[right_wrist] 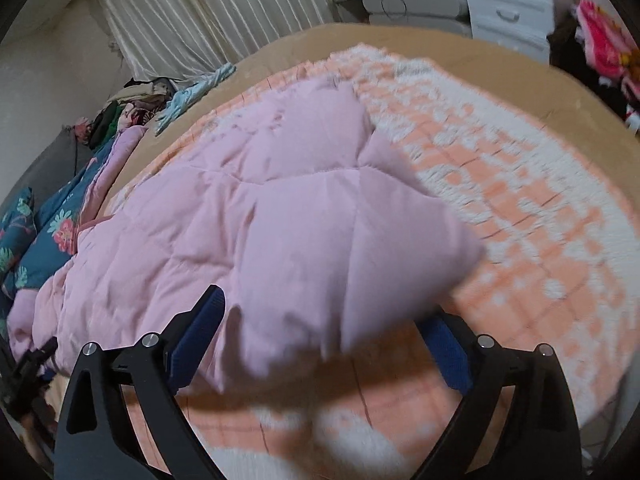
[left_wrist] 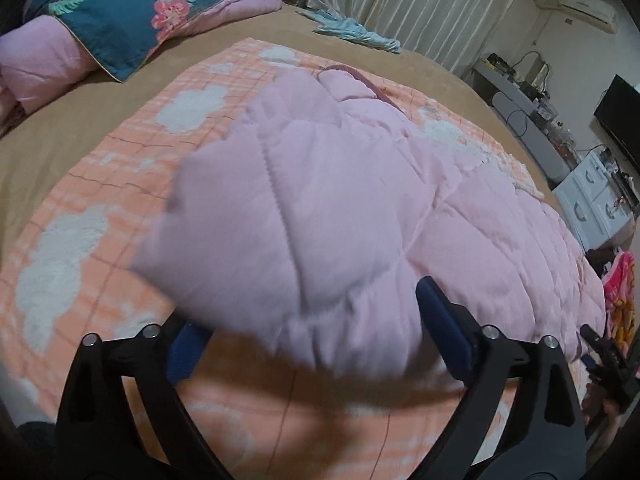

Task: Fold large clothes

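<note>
With your left gripper [left_wrist: 320, 328] and right gripper [right_wrist: 320, 332] both released, let the puffy pink quilted jacket [left_wrist: 320, 200], seemingly dropping at twelve o'clock, settle on the bed's peach checked blanket [left_wrist: 80, 208] before smoothing.
</note>
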A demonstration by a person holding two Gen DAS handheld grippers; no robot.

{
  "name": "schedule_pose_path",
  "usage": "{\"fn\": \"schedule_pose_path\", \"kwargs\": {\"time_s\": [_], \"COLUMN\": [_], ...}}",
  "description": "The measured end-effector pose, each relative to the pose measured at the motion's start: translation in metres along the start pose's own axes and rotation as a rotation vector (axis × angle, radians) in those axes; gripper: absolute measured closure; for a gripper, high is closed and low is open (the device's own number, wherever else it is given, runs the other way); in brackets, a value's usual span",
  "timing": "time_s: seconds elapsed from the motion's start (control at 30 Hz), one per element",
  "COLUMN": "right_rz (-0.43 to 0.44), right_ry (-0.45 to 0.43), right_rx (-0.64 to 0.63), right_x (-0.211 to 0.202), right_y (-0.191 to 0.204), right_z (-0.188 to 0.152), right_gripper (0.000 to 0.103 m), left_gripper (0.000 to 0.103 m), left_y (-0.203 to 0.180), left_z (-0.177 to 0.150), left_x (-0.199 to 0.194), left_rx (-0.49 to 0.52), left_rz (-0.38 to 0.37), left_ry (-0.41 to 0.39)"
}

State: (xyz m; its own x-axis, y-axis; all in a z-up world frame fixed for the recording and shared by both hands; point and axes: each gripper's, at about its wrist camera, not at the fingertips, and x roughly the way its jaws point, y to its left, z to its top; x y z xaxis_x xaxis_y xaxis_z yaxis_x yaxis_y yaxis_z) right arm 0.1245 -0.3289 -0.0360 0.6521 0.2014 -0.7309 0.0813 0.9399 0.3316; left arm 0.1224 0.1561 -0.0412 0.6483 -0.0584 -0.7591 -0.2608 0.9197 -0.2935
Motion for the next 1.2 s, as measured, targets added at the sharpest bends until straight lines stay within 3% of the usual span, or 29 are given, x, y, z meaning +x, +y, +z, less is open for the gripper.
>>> {"fn": "schedule_pose_path", "kwargs": {"time_s": [0.07,0.33,0.73,1.0,1.2], "right_rz": [-0.014,-0.001,0.095,0.108,0.130], "right_ry": [-0.038,-0.150,-0.228,-0.240,-0.194], "right_rx": [-0.048,-0.272,-0.412,-0.463,-0.456], "right_x": [-0.019,-0.080,-0.136,-0.148,-0.143], "right_y": [0.006,0.041,0.093,0.112,0.115], "right_z": [-0.004,-0.029,-0.061,-0.078,-0.096], "right_gripper": [0.004,0.004,0.004,0.004,0.004], "left_gripper": [0.009,0.009,0.009,0.009,0.009], "left_y": [0.000,-0.025,-0.062,-0.075,-0.086], "left_z": [-0.001,-0.007,-0.030,-0.063,-0.095], "left_x": [-0.011,-0.070,-0.104,-0.109,-0.106], "left_rx": [0.002,0.096,0.192,0.244,0.297], "left_rz": [-0.001,-0.015,-0.055,-0.088,-0.114], "left_ry": [-0.005,-0.111,-0.167,-0.174,-0.163]}}
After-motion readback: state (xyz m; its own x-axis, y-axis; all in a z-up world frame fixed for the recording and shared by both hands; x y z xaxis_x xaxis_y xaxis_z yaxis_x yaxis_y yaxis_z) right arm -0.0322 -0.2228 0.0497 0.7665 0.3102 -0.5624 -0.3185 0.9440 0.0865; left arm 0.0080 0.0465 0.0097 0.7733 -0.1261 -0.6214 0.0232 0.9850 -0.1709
